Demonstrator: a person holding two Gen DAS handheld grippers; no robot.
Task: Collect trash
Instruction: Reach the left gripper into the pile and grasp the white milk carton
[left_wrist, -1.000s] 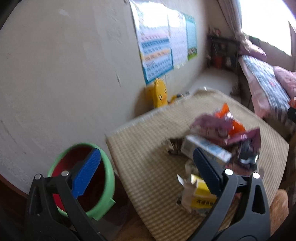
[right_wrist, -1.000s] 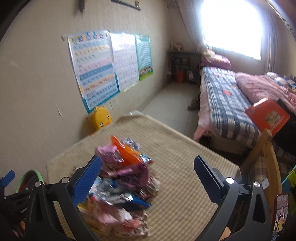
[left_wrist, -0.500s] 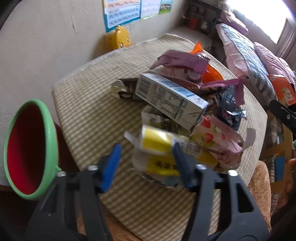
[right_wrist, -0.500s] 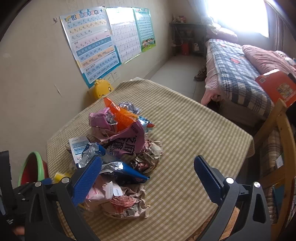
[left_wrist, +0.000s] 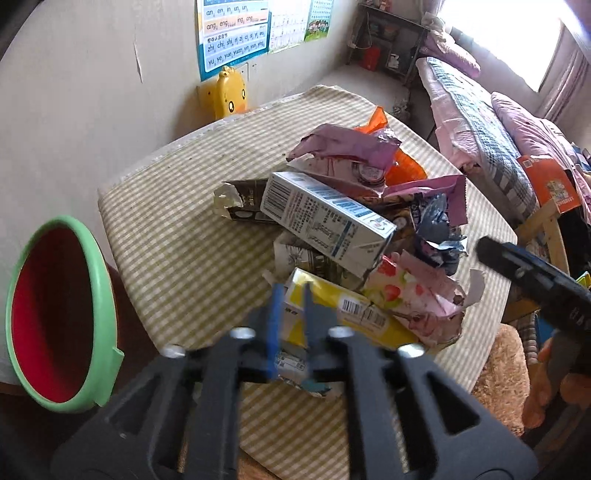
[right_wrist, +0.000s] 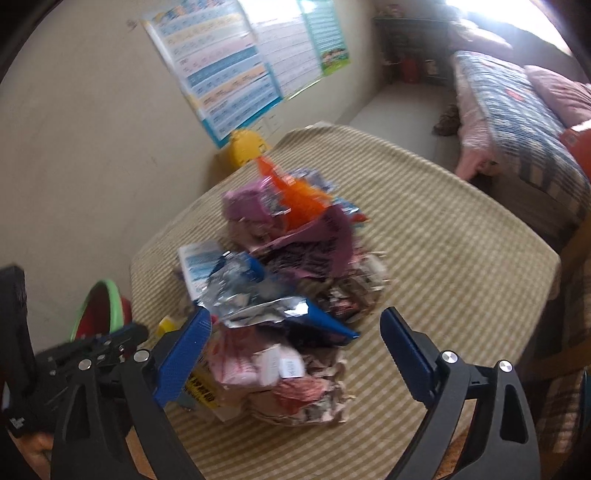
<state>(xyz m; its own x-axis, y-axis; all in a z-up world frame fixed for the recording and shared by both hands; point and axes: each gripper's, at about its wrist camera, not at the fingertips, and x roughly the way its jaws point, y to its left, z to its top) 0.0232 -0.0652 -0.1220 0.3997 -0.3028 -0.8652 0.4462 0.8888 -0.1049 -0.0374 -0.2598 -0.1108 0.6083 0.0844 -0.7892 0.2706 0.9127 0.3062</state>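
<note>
Pinching the yellow carton in our left tool, we hold our right tool wide open above the trash pile.

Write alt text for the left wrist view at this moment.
The left gripper is shut on a yellow carton at the near edge of a trash pile on a checked table. A white and blue carton tops crumpled wrappers behind it; a green-rimmed red bin sits left.
</note>
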